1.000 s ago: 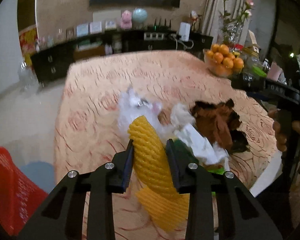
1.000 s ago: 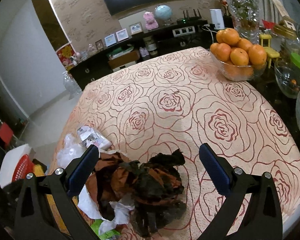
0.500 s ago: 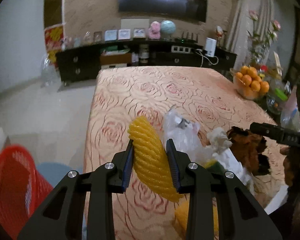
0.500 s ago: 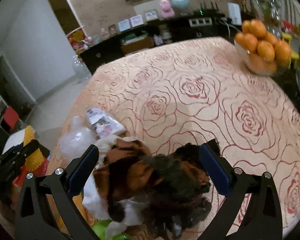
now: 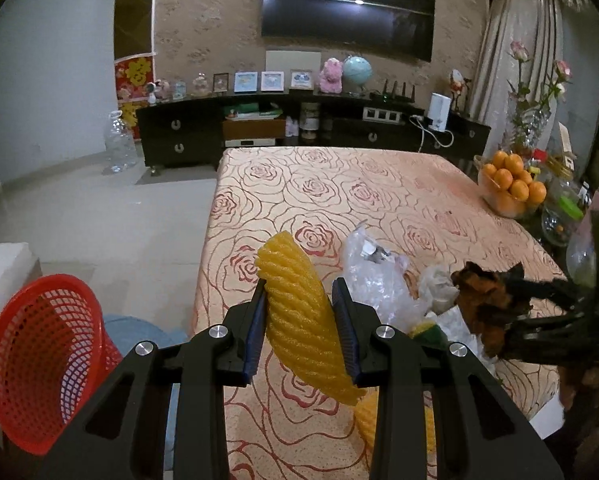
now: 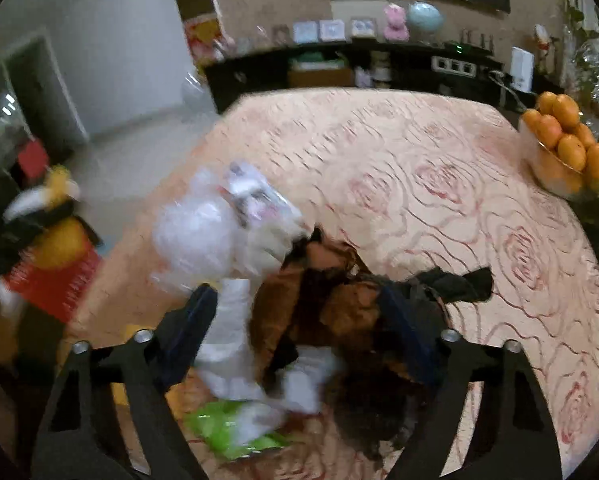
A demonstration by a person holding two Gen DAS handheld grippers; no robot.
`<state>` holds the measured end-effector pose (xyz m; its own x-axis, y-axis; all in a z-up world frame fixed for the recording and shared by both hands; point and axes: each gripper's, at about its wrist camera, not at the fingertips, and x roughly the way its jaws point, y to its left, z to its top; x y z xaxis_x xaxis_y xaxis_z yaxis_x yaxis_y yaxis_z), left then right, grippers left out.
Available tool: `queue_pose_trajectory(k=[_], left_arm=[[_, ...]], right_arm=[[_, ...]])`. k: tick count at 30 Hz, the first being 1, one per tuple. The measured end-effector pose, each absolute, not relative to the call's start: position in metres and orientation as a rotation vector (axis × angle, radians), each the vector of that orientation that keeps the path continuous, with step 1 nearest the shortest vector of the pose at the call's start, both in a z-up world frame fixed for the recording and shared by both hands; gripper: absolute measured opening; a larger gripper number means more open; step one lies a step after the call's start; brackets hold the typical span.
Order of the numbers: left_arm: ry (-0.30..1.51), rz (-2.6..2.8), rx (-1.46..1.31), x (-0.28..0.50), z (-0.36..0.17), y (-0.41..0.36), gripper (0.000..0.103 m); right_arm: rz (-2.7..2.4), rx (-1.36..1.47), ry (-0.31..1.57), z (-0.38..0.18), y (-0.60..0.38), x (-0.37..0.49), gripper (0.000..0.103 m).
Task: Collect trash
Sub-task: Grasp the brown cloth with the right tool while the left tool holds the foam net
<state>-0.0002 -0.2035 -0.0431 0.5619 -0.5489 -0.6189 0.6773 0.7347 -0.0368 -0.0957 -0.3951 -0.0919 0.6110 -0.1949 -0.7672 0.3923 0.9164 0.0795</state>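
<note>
Matte black left gripper (image 5: 299,322) frame, silver screws, ribbed blue jaws

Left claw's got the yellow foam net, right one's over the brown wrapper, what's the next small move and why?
Probably finish closing the right claw, which has just been closing around the brown wrapper but isn't clearly gripping. The left claw already clamps the yellow foam net, near the red basket.

Left gripper (image 5: 299,312) at lower centre clamps a yellow foam net (image 5: 303,320); red basket (image 5: 39,360) lower left, rose-patterned table (image 5: 359,192) beyond
</note>
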Motion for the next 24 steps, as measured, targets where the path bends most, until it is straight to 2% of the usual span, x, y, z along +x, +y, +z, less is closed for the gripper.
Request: queue_pose_trajectory(k=[2, 3, 5, 9, 10, 21, 24], left_arm=[[0.650, -0.721, 0.211, 0.000, -0.043, -0.202, 0.031], [0.651, -0.717, 0.211, -0.001, -0.043, -0.202, 0.031], [0.656, -0.705, 0.213, 0.000, -0.044, -0.199, 0.031], [0.656, -0.681, 0.212, 0.002, -0.043, -0.193, 0.031], [0.653, -0.675, 0.209, 0.002, -0.042, -0.191, 0.031], [0.608, -0.615, 0.166, 0.007, -0.024, -0.155, 0.031], [0.585, -0.597, 0.150, 0.007, -0.015, -0.143, 0.031]], right_arm=[[-0.368, 0.247, 0.852, -0.097, -0.399, -0.095, 0.060], [-0.383, 0.238, 0.845, -0.097, -0.400, -0.093, 0.058], [-0.405, 0.224, 0.844, -0.098, -0.401, -0.092, 0.042], [-0.423, 0.247, 0.844, -0.097, -0.403, -0.091, 0.033], [-0.413, 0.251, 0.839, -0.096, -0.403, -0.091, 0.022], [-0.362, 0.320, 0.674, -0.043, -0.397, -0.101, 0.020], [-0.345, 0.328, 0.627, -0.025, -0.395, -0.105, 0.016]])
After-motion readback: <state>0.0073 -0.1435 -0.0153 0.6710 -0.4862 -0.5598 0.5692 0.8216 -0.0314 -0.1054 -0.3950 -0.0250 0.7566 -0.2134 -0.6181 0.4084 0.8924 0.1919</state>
